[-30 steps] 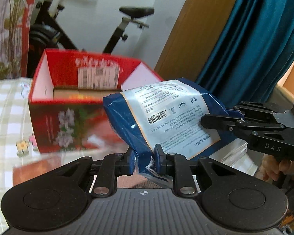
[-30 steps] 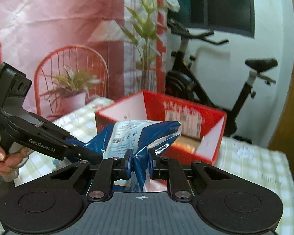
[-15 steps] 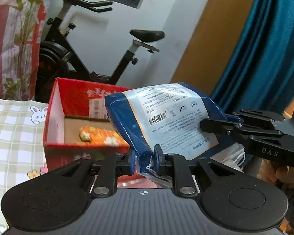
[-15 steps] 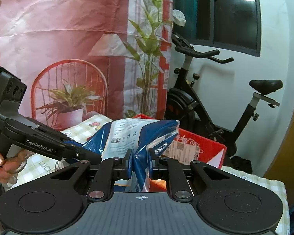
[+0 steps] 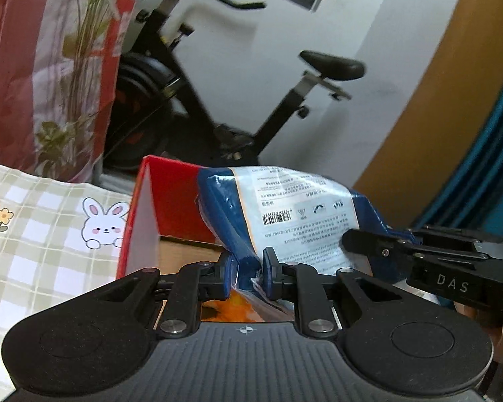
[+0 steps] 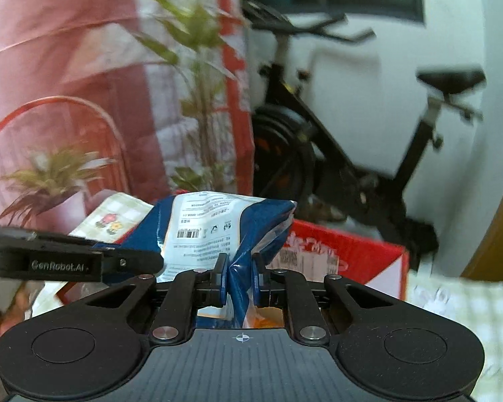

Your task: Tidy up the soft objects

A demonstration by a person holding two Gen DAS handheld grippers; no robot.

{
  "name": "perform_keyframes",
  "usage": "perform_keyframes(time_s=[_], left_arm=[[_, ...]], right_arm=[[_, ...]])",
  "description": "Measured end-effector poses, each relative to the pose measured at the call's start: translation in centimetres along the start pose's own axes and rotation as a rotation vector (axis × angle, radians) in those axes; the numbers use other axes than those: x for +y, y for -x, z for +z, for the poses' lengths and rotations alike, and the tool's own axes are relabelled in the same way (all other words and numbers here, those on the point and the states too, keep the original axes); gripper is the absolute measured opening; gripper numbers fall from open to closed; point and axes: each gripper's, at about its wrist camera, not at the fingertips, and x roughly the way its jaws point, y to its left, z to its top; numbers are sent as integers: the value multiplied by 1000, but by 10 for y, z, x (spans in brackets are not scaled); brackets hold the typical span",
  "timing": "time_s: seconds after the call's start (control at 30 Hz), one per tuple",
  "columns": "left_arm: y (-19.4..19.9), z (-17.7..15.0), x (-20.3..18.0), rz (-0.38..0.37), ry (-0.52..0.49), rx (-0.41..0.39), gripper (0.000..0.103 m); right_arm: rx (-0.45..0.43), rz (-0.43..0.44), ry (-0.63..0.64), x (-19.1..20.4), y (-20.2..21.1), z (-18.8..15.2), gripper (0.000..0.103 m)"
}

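- My left tool (image 5: 245,276) is clamped on the lower near edge of a soft blue and white plastic pack with printed text and a barcode (image 5: 295,221); both pads press into crumpled blue film.
- My right tool (image 6: 240,279) pinches another fold of the same pack (image 6: 214,231), its pads pushed together on the blue film with a strip of clear film beside them.
- In the left wrist view the right tool (image 5: 419,254) comes in from the right with its tip against the pack's right side; in the right wrist view the left tool (image 6: 127,263) comes in from the left and meets the pack's left side.
- The pack hangs between the two tools, off the desk, above the open red cardboard box with white inner walls (image 5: 171,197); its lower part dips past the box rim in the left wrist view.
- Below the pack, between the tool arms, an orange patterned soft item (image 5: 238,308) shows inside the box on its brown floor; the same orange shows in the right wrist view (image 6: 265,318).
- The box (image 6: 352,258) stands on the desk, covered by a green and white checked cloth with a rabbit and flowers (image 5: 50,234).
- Farther off a black exercise bike (image 5: 224,93) stands by a white wall, with a pink and red printed backdrop showing plants (image 6: 84,83) to the left and a teal curtain (image 5: 486,167) to the right.
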Motion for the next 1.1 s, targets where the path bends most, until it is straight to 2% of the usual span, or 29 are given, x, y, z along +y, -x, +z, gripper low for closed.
perform_keyframes(time_s=[0.07, 0.23, 0.57, 0.6, 0.67, 0.77, 0.87, 1.1], left_arm=[[-9, 2, 3, 26, -14, 18, 21], [-19, 5, 9, 35, -14, 67, 24], [-17, 2, 7, 49, -35, 72, 32], [-16, 2, 6, 48, -42, 72, 32], [-13, 1, 3, 47, -53, 71, 32], [-6, -1, 0, 46, -68, 67, 32], [3, -3, -4, 52, -93, 58, 33], [33, -20, -13, 53, -114, 48, 33]], right_arm=[[36, -3, -61, -6, -18, -2, 12], [126, -42, -150, -16, -52, -13, 12], [213, -155, -221, -25, -68, -31, 12], [219, -164, -225, -26, -67, -33, 14], [225, -193, -192, -24, -65, -33, 27], [220, -238, -135, -17, -57, -33, 34], [204, -239, -127, -14, -44, -34, 46], [127, -203, -61, 5, 0, -47, 47]])
